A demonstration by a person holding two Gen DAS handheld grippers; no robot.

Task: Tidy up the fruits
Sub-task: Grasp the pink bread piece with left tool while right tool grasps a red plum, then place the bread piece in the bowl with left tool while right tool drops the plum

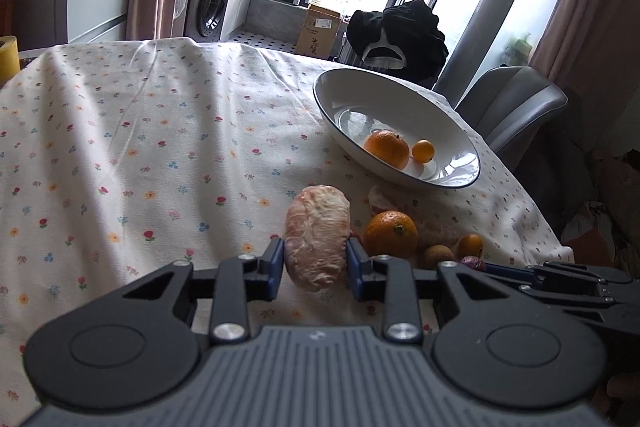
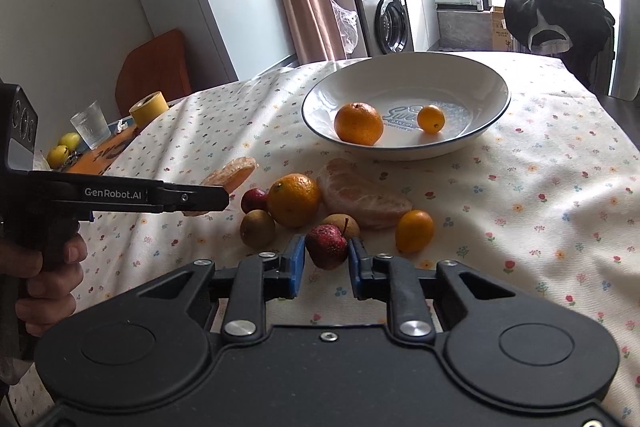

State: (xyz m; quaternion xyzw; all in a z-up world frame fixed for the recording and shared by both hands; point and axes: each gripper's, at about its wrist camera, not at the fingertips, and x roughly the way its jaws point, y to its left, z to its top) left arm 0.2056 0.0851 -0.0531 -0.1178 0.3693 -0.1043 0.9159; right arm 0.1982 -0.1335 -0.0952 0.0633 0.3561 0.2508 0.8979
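the left gripper (image 1: 316, 259) is clamped on a pale pink peeled citrus segment (image 1: 317, 237), both blue pads pressed against its sides and the piece lifted off the white flower-print tablecloth (image 1: 120, 147); from the right wrist view the same segment (image 2: 232, 175) shows beyond the black arm of the left gripper at about 9 o'clock. the right gripper (image 2: 326, 259) has its blue pads at either side of a small red bumpy fruit (image 2: 326, 246), touching or nearly so; i cannot tell whether it is truly gripped or lifted off the cloth. just beyond it, at 12 o'clock from the right gripper, lies the loose heap: a round orange mandarin (image 2: 293, 200), a large peeled citrus half with pale membranes (image 2: 362, 198) touching it at its 3 o'clock, a small oval orange kumquat (image 2: 414, 231) at the heap's 4 o'clock, a brown round longan (image 2: 258, 228) at its 8 o'clock, a second small red fruit (image 2: 254, 200) at 9 o'clock, and another brownish longan (image 2: 340, 223) partly hidden behind the red fruit. farther off at 12 o'clock stands a wide white ceramic bowl with a dark rim (image 2: 472, 143), holding a second orange mandarin (image 2: 358, 123) and a small round kumquat (image 2: 431, 119), set apart from each other. at 10 o'clock, past the cloth's edge, stand a ribbed clear drinking glass (image 2: 91, 125) and a yellow tape roll (image 2: 149, 108).
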